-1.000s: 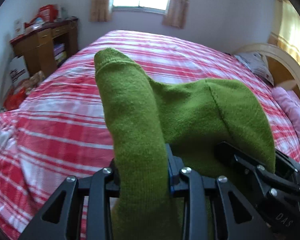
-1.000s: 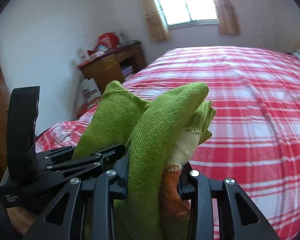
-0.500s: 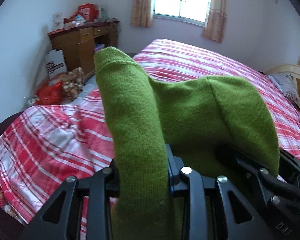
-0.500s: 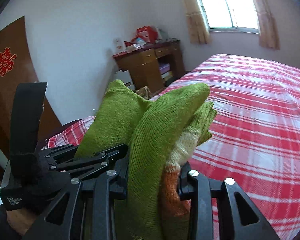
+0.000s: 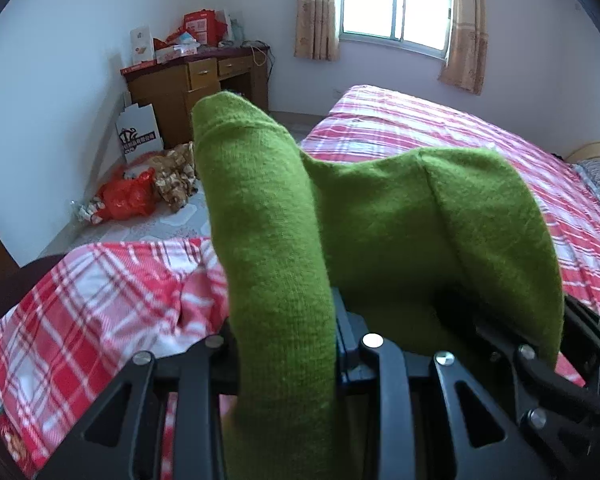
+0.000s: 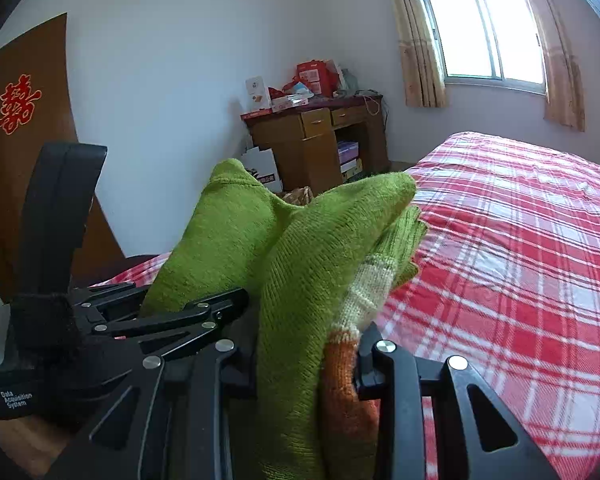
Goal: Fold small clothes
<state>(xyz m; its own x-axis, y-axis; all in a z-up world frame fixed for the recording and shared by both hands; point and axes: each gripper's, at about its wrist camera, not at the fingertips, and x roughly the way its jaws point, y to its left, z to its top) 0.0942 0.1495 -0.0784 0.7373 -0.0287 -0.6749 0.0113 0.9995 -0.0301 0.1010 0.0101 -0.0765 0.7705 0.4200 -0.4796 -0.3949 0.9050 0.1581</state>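
The left gripper (image 5: 286, 344) is clamped on a green knitted garment (image 5: 380, 240). A thick fold of this garment stands up between its two fingers and rises high in the left wrist view. From there the cloth goes to the right, where the right gripper (image 6: 308, 360) holds the other part. In the right wrist view its fingers are also pressed together on the cloth, and here the fold shows a pale cream band and an orange band near the finger on the right side. The two grippers are close beside each other, and each one shows at the edge of the other's view. The garment is held up in the air, above the near left corner of the bed (image 5: 440, 128); it does not lie on the bed.

The bed has a red and white checked sheet (image 6: 520, 240). Beyond the far left side of the bed a wooden desk (image 6: 320, 140) stands against the wall, with red boxes and other small things on top. A red plastic bag (image 5: 126, 200) lies on the floor near the desk. A window (image 6: 484, 32) with beige curtains is behind the bed. A brown door (image 6: 24, 140) with a red paper decoration is at the left.
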